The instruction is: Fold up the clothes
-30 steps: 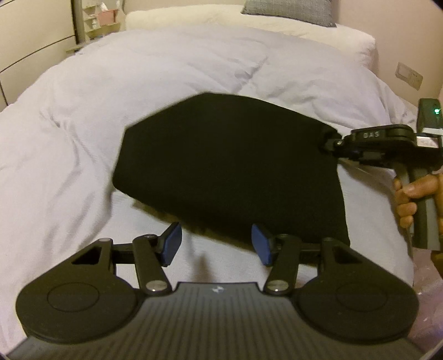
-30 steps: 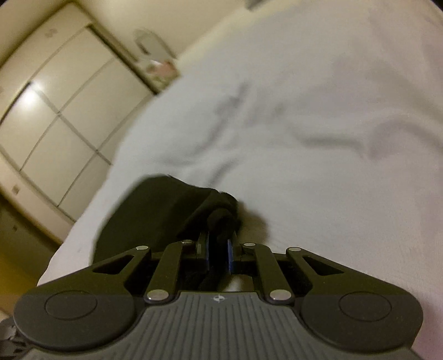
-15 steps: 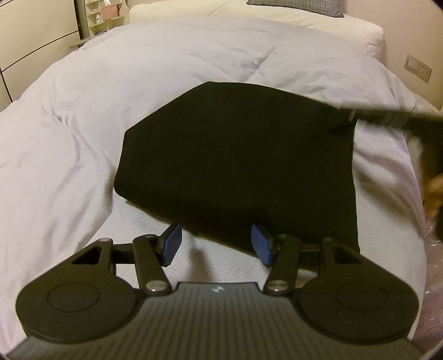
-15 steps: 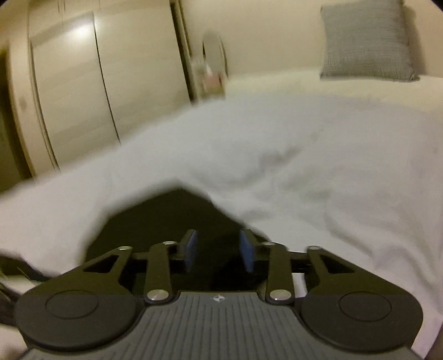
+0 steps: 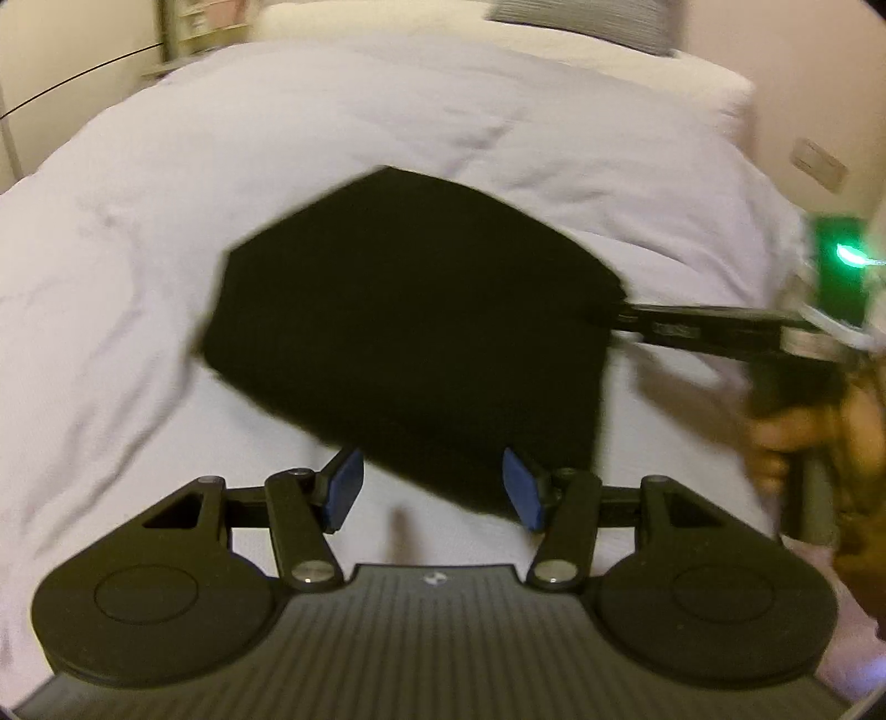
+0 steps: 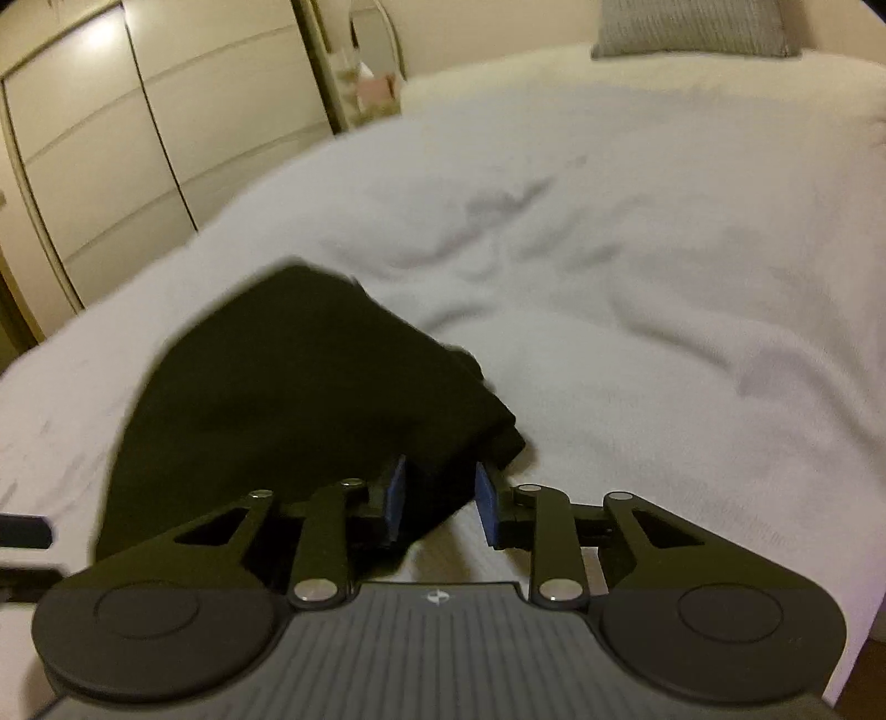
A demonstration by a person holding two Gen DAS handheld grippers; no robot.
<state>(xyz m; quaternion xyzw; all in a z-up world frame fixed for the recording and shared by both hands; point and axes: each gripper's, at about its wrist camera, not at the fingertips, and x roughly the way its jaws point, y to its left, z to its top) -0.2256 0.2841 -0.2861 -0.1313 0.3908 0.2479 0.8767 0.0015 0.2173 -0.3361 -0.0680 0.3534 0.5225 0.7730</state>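
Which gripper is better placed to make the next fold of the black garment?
Probably the right gripper: its just-opened jaws straddle the black garment corner. The left gripper hangs open at the near edge.

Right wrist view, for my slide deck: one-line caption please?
Right tongs, pads parted, astride a corner of the folded black garment on the white duvet.

The folded garment (image 5: 410,332) lies on the duvet (image 5: 166,277) (pillows (image 5: 554,50) behind it).

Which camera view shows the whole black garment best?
The left wrist view: the black garment lies almost whole on the duvet. The right wrist view shows it only obliquely, partly behind the right gripper.
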